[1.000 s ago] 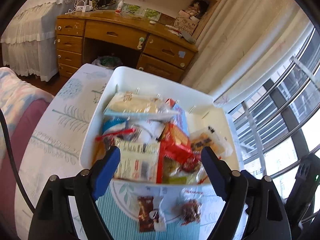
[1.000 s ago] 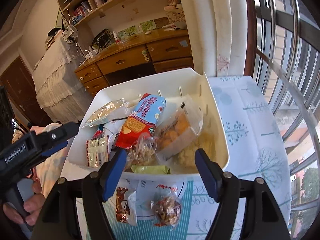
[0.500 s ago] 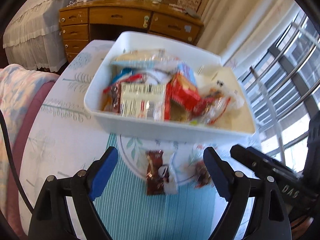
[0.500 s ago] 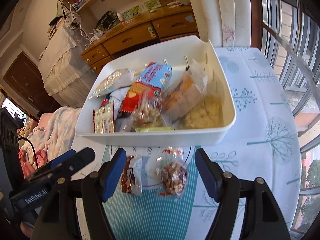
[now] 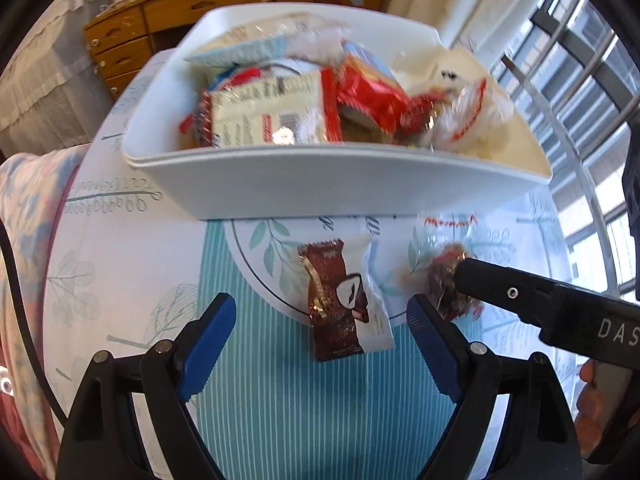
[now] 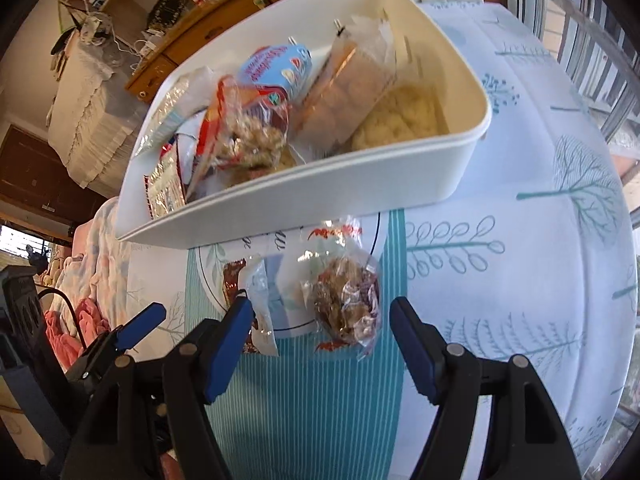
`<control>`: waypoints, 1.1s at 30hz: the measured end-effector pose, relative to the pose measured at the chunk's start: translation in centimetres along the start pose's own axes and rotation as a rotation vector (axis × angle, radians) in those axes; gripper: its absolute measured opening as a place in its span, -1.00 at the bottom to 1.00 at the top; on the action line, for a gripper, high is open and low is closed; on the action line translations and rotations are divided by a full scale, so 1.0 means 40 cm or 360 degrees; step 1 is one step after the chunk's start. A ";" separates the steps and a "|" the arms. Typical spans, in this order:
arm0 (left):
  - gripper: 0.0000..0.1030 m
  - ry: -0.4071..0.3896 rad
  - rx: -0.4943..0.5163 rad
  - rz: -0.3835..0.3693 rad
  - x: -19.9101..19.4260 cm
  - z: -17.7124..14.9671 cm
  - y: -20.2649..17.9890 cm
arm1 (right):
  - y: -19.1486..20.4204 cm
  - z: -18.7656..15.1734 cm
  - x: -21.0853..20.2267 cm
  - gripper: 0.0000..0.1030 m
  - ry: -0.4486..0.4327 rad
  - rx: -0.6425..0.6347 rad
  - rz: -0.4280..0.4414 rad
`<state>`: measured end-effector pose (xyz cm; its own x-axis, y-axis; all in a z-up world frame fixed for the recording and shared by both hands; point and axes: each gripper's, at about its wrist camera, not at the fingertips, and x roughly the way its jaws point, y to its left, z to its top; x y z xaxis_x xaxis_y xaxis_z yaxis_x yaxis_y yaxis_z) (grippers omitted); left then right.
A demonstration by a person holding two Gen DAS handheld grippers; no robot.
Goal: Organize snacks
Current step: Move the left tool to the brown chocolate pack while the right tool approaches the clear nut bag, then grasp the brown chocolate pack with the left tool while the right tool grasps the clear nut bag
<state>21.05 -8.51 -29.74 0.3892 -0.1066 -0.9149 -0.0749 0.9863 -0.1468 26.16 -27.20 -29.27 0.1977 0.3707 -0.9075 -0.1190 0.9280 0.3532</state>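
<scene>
On patterned tablecloth (image 5: 132, 280), just in front of full white bin (image 5: 320, 184): brown wrapper (image 5: 340, 312) lengthwise between left gripper (image 5: 320, 344) jaws, just opened wider; clear nut bag (image 6: 348, 300) centred ahead of right gripper (image 6: 320, 344), jaws apart, nothing gripped.
</scene>
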 end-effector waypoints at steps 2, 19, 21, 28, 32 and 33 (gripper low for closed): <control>0.68 0.0028 0.0034 -0.0017 0.016 -0.003 -0.006 | 0.003 -0.002 0.014 0.40 0.0036 0.0025 -0.0021; 0.51 0.0203 0.0161 -0.0028 0.132 0.015 -0.030 | 0.007 0.010 0.098 0.21 0.0189 0.0201 -0.0269; 0.46 0.0181 0.0159 -0.0037 0.129 0.016 -0.029 | 0.012 0.014 0.104 0.18 0.0196 0.0193 -0.0299; 0.00 0.0123 0.0148 0.0025 0.130 0.025 -0.035 | 0.024 0.026 0.113 -0.07 0.0220 0.0171 -0.0369; -0.14 0.0097 0.0128 0.0038 0.128 0.028 -0.032 | 0.026 0.025 0.118 -0.08 0.0229 0.0150 -0.0376; -0.18 0.0092 0.0123 0.0038 0.127 0.029 -0.028 | 0.026 0.024 0.118 -0.08 0.0234 0.0151 -0.0372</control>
<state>24.18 -10.02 -33.78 0.3341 -0.0881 -0.9384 -0.0114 0.9952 -0.0975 27.91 -24.45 -32.99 0.0649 0.1433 -0.9875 0.0061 0.9896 0.1440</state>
